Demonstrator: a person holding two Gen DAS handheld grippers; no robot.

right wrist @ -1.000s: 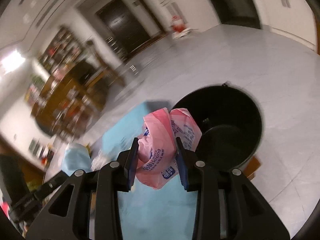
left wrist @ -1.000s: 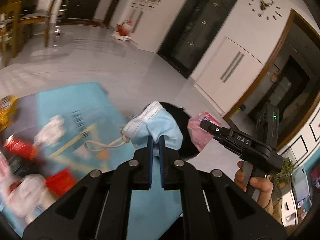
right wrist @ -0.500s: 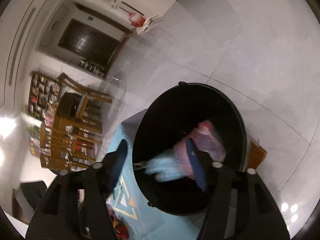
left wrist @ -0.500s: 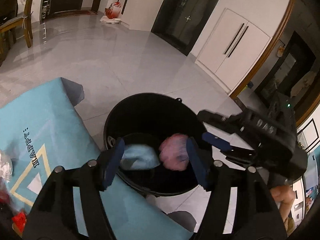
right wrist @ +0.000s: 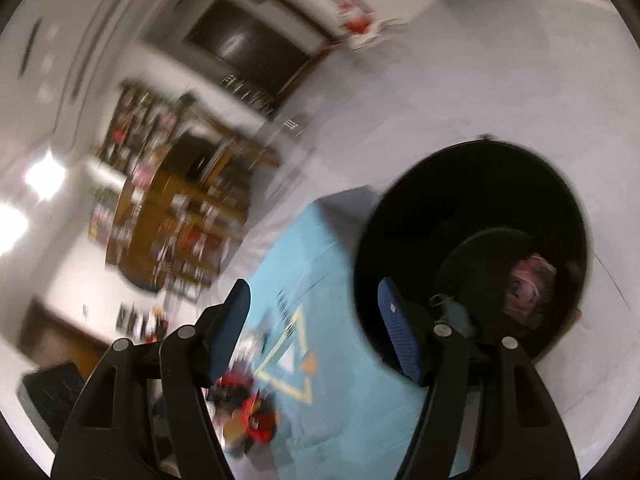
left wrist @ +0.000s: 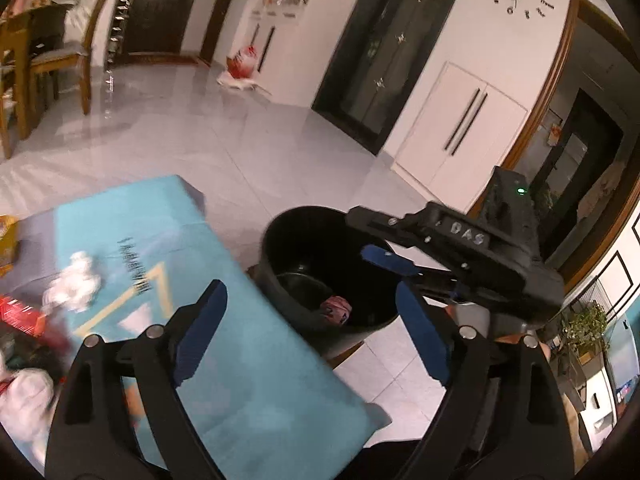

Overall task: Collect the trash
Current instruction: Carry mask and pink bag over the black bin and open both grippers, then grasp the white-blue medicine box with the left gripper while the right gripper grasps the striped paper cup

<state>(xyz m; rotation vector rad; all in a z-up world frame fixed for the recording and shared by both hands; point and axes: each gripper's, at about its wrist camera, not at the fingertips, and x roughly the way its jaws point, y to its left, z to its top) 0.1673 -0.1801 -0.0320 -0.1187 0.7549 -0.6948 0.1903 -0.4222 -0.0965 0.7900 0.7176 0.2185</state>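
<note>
Left gripper (left wrist: 308,328): its blue pads are standing wide apart, gripping nothing, and it is hanging over the near edge of the blue cloth (left wrist: 160,240).
Right gripper (right wrist: 316,328): it is also spread and carrying nothing; in the left view it is reaching over the black bin (left wrist: 316,240).
Dropped trash: the pink wrapper (left wrist: 338,309) is lying at the bottom of the bin, ahead of and between the left fingers; the blue mask (right wrist: 454,312) is sitting beside it, just past the right gripper's right finger.
Remaining trash: the white crumpled wad (left wrist: 76,284) and the red packet (left wrist: 20,314) are lying to the left of and below the left gripper; blur is hiding any long axis.
Nearer gripper: the left one, as I judge it.
Change: a second ago each gripper was clamping its piece; half a second ago both pieces were falling into the bin; both views are now swinging back toward the cloth.
</note>
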